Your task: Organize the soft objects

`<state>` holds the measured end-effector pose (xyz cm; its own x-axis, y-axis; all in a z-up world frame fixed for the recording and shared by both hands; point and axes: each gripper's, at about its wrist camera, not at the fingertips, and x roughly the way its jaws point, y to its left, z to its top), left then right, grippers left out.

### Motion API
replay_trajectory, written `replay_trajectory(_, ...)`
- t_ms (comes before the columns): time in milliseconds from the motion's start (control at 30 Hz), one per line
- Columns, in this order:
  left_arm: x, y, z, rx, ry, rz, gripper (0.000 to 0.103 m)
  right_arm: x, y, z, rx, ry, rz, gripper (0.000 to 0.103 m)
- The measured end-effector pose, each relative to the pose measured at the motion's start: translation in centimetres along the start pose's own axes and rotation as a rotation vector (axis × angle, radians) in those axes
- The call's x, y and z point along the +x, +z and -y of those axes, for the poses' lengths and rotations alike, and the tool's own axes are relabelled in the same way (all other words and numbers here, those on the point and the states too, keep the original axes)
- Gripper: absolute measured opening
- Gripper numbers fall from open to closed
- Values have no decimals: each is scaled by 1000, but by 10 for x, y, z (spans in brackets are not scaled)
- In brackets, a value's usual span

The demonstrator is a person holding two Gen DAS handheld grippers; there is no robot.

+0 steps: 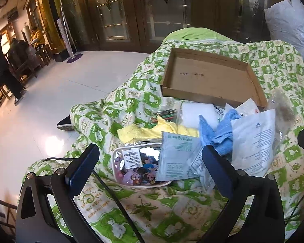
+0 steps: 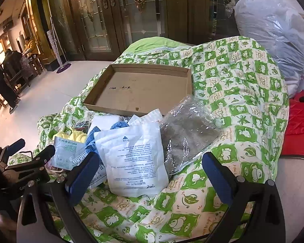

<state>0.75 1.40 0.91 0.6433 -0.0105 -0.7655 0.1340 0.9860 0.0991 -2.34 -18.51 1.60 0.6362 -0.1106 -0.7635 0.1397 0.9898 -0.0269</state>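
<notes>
**Both tools wide open above a pile of soft goods on the quilt**

At far left, people stand by wooden chairs [image 1: 20, 64] on the pale floor [image 1: 50, 101]. The left tool [image 1: 150, 154] hangs over the green-and-white quilt [image 1: 172, 212], its fingers spread wide and gripping nothing. Between them lies a clear pouch [image 1: 139, 168] of cartoon stickers, with a pale green sachet [image 1: 176, 156] lapping over its right end. Just behind these a yellow cloth [image 1: 143, 131] rests, and beyond it a small clear bag of coloured sticks [image 1: 164, 115]. To the right a blue cloth [image 1: 216, 131] lies crumpled against a white padded pack [image 1: 196, 113], touching it.

The right tool [image 2: 150, 170] is likewise fully spread and empty. Between its fingers sits a large white printed packet [image 2: 131, 158], overlapping the blue cloth at its left edge. Just beside it on the right lies a crinkled clear bag [image 2: 188, 133] holding something grey and fuzzy. Behind the whole pile stands an open, shallow cardboard box [image 2: 139, 89] with nothing in it, its near wall touching the packets. At far right a big plastic sack [image 2: 273, 36] stands beyond the quilt, and a red quilted cover [image 2: 300, 125] lies below it.
</notes>
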Motion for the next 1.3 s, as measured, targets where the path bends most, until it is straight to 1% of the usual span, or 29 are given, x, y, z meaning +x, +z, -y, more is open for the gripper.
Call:
replay_trajectory(133, 4, -4, -5, -12, 24, 1, 102, 1, -2, -4, -12, 3, -5, 101)
replay_trajectory(333, 10, -8, -7, -15, 35, 2, 102, 7, -4, -3, -13, 6, -13, 101)
replay_trajectory(667, 19, -23, -2, 33, 57, 58, 102, 17, -12, -8, -26, 8, -28, 101)
replay_trajectory(900, 18, -26, 2, 51, 67, 69, 102, 24, -18, -14, -47, 10, -57, 101)
replay_trajectory(1067, 24, -28, 3, 55, 72, 43, 102, 23, -20, -13, -44, 17, -59, 101)
replay_trajectory(1300, 24, -28, 4, 58, 75, 33, 102, 23, -21, -13, -39, 20, -66, 101)
